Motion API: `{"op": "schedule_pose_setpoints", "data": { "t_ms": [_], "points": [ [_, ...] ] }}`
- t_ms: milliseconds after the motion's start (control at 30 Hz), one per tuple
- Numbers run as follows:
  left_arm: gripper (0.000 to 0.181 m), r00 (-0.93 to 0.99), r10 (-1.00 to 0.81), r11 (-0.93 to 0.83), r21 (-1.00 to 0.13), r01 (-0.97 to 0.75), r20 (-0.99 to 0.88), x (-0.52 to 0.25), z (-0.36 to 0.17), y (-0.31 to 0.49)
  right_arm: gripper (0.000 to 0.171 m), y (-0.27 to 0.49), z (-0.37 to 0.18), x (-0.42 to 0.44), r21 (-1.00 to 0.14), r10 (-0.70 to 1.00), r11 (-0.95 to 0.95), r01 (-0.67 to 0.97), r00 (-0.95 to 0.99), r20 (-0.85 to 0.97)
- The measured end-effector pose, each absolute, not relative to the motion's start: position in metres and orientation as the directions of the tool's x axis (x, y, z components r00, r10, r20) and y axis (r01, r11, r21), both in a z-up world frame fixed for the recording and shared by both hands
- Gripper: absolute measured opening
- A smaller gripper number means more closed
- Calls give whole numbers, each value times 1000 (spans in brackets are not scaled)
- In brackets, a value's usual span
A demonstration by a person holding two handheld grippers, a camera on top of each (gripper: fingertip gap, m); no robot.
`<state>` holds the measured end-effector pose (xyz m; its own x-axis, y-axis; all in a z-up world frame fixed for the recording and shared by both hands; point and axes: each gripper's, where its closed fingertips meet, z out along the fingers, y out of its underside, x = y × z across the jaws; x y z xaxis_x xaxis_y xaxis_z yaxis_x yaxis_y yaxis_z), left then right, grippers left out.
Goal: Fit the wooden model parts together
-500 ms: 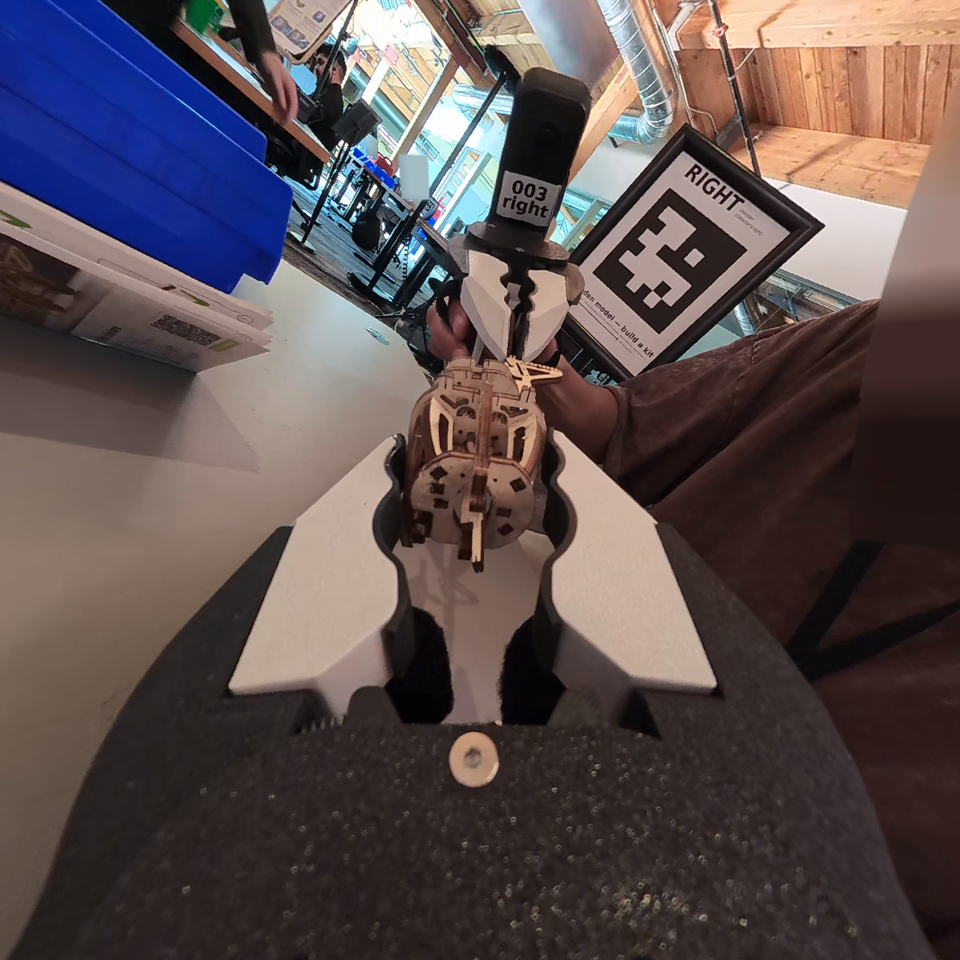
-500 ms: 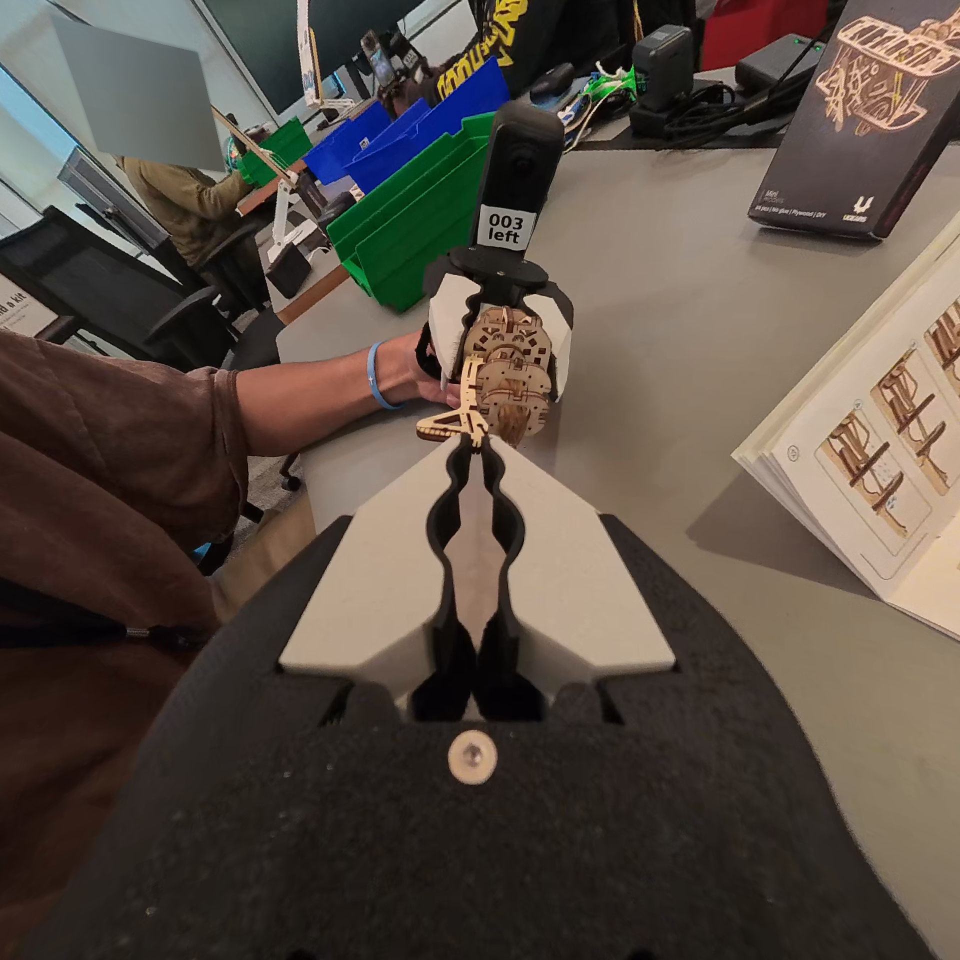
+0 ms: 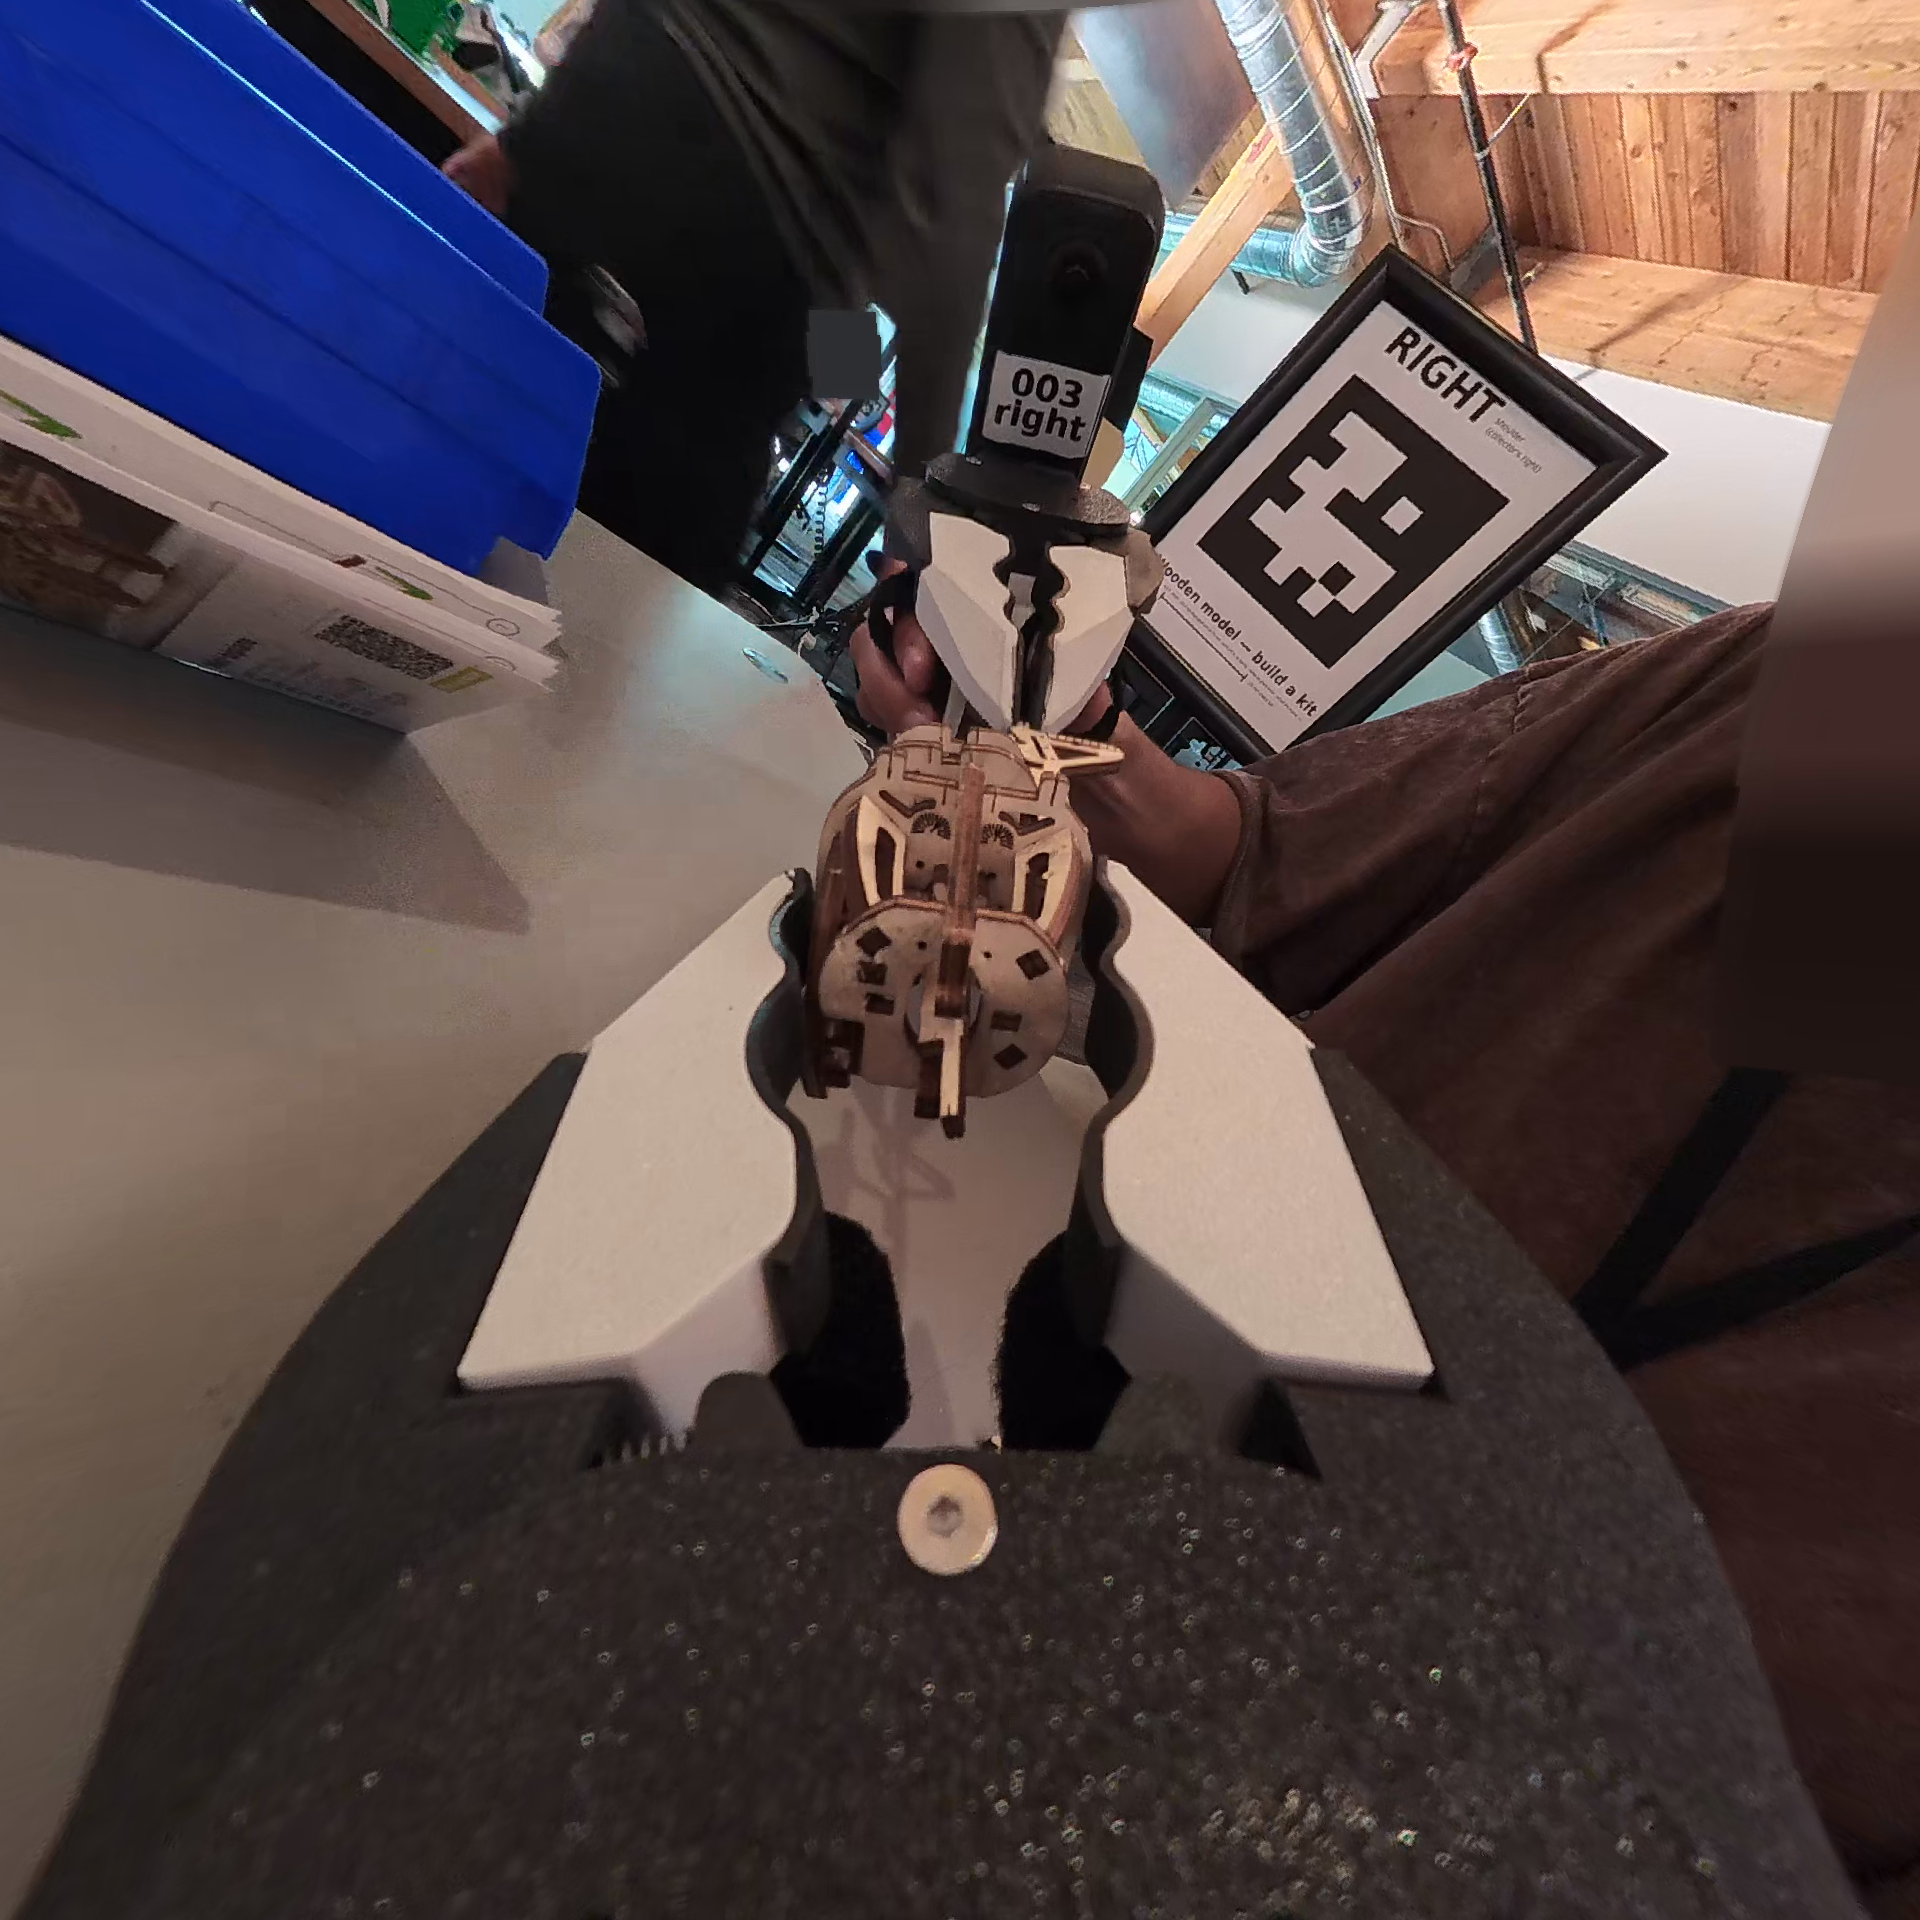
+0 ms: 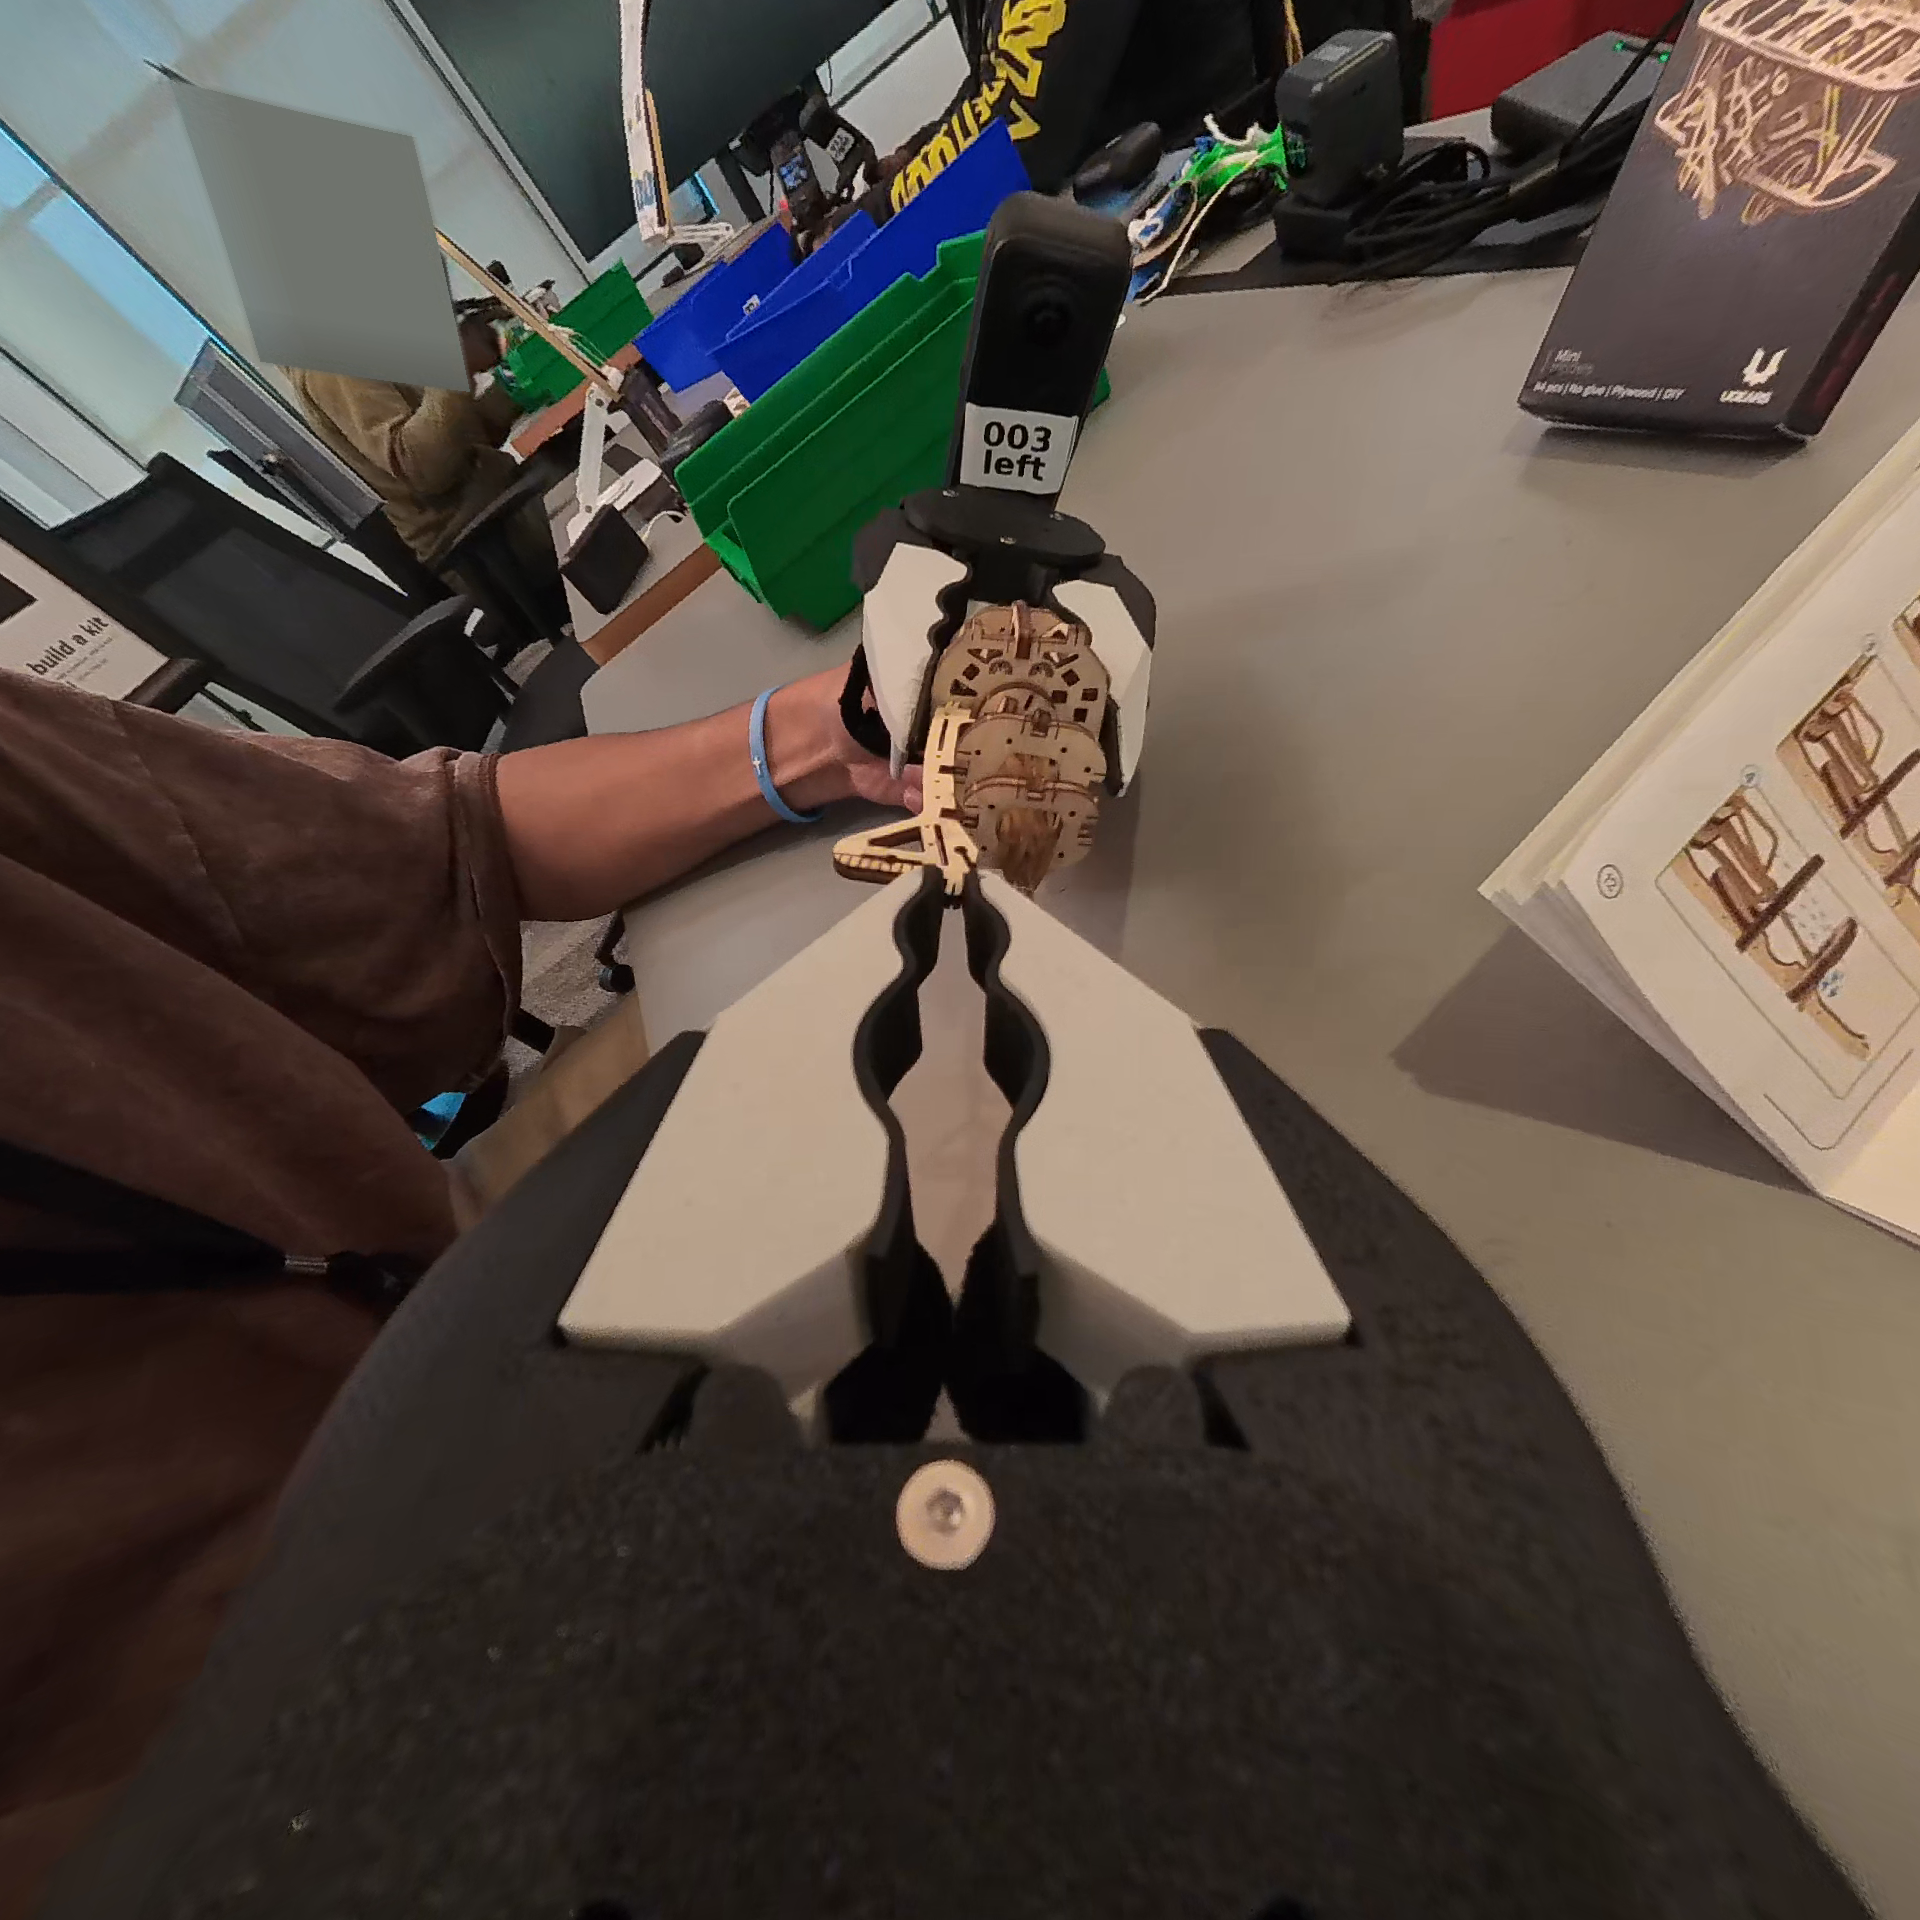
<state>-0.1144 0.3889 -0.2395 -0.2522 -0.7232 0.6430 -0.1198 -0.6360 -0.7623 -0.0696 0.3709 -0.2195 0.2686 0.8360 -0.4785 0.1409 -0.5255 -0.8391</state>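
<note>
Between the white fingers of the left gripper [image 3: 940,997] sits the model [image 3: 945,935], a rounded, laser-cut wooden body, clamped by its sides and held clear above the grey table [image 3: 260,1039]. That side grip leaves the model's far end bare, which seems to be the point: the end stays open for work while the body is kept from turning. Just past it, the right gripper [image 4: 951,894] has its jaws pressed nearly together, pinching only at the tips a thin flat part [image 4: 904,847], a small forked or triangular piece of the same pale wood. The part touches the model's near edge in the right wrist view, so it looks to be at or in its slot; whether it is fully seated cannot be told. Holding such a slim piece by its very end probably gives fine control over angle, though it may twist or snap if pushed off line. Both grippers face each other, so one can push while the other braces. Farther off on the table lie an open booklet [image 4: 1714,935] of build diagrams, within easy sight, and the dark kit box [image 4: 1714,260]. Green bins [image 4: 831,488] and blue bins [image 3: 260,312] stand beyond, and a framed marker sign [image 3: 1371,520] leans behind the right gripper
</note>
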Motion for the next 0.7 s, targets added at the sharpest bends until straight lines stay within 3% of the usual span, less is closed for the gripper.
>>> {"op": "schedule_pose_setpoints", "data": {
  "t_ms": [433,700],
  "points": [
    [48,-245,-745,-609,-782,-131,621,-113,-241,385,2,374,-220,-67,-822,811,-560,107,276,-517],
    [49,-209,-875,-413,-898,-149,437,-103,-242,370,3,381,-197,-60,-789,752,-614,-29,282,-596]
  ]
}}
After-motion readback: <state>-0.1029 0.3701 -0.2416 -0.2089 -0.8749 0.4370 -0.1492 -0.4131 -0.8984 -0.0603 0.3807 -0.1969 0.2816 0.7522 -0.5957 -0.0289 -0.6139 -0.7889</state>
